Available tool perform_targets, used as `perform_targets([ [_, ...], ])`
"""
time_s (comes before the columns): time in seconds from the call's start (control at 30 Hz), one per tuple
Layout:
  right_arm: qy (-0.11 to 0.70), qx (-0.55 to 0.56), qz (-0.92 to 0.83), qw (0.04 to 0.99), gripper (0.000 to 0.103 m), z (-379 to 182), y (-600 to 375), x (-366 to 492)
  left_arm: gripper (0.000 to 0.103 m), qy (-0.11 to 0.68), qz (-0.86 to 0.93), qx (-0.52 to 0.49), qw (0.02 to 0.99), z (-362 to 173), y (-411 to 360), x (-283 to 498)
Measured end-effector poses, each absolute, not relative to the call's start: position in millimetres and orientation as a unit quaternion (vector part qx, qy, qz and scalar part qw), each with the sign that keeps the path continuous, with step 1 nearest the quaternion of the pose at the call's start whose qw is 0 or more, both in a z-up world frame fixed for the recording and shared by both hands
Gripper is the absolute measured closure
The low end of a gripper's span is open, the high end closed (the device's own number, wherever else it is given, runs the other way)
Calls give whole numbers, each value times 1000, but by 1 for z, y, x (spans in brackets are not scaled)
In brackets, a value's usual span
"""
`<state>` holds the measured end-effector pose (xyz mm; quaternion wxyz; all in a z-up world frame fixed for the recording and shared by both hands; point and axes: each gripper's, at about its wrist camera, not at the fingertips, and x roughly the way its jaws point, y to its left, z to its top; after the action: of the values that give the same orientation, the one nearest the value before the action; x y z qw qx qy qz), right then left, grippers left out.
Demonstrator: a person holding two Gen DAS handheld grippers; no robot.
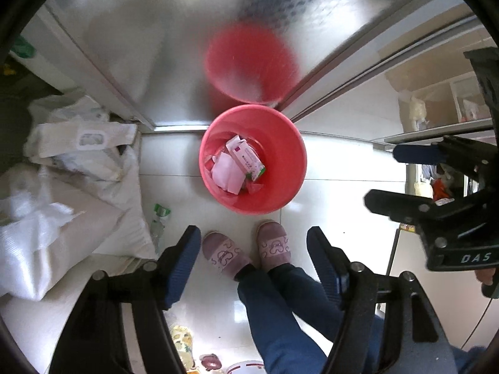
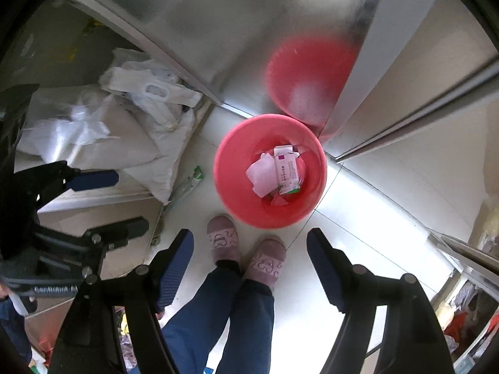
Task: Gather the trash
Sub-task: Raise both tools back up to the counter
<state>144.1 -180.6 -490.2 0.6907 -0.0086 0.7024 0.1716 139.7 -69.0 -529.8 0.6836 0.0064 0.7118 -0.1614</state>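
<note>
Both tools point nearly straight down over the red bin [image 1: 252, 159], which stands on the white tiled floor [image 1: 336, 193] right against a shiny metal door panel [image 1: 156, 46], w/ its red reflection just above. Bin holds trash already: white/purple carton [image 1: 246, 155], pink-white paper [image 1: 226, 171], small scraps underneath. Left tool [image 1: 254, 265] w/ jaws well apart, nothing between them but slippers [image 1: 274, 246] and floor far below. Same for right tool [image 2: 249, 268]: wide open, empty.

Judged: drop done, next bit is going for more trash. Likely candidate: clear plastic bottle w/ green label [image 1: 159, 218] lying on floor left of bin, beside the white sacks [image 1: 78, 171]. More clutter at lower edge of left view, too cut off to ID.

Tips for doing it well:
- Keep jaws wide until straddling bottle across its narrow side, not lengthwise.
- Bottle round and light, so may roll or squash; close gently, mid-body.
- Approach from bin side; sacks crowd the other side.
- Use left tool, nearer.
- Mind feet; bin close to toes, easy to knock.
</note>
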Motion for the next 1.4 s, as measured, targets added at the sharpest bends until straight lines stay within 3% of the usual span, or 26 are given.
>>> perform_targets([
  [0.1, 690, 0, 178, 702, 30, -451, -185, 133, 21, 706, -161, 32, 689, -489, -68, 129],
  [0.2, 683, 1, 182, 708, 30, -408, -185, 122, 21, 694, -158, 39, 701, -437, -63, 118],
  [0.27, 676, -6, 174, 716, 23, -379, -183, 114, 21, 691, -150, 30, 707, -408, -59, 112],
  [0.4, 670, -1, 181, 720, 21, -327, -181, 104, 20, 676, -139, 0, 724, -352, -55, 104],
  [0.67, 654, -8, 195, 731, 15, -241, -172, 100, 20, 637, -106, -3, 764, -264, -44, 101],
  [0.9, 585, -45, 227, 777, 4, -173, -159, 108, 20, 574, -89, -3, 814, -184, -33, 117],
  [1.1, 549, -67, 225, 802, 1, -134, -155, 133, 20, 543, -103, 19, 833, -140, -26, 134],
  [1.4, 511, -88, 208, 830, 1, -102, -153, 182, 20, 542, -105, 12, 834, -119, 6, 188],
])
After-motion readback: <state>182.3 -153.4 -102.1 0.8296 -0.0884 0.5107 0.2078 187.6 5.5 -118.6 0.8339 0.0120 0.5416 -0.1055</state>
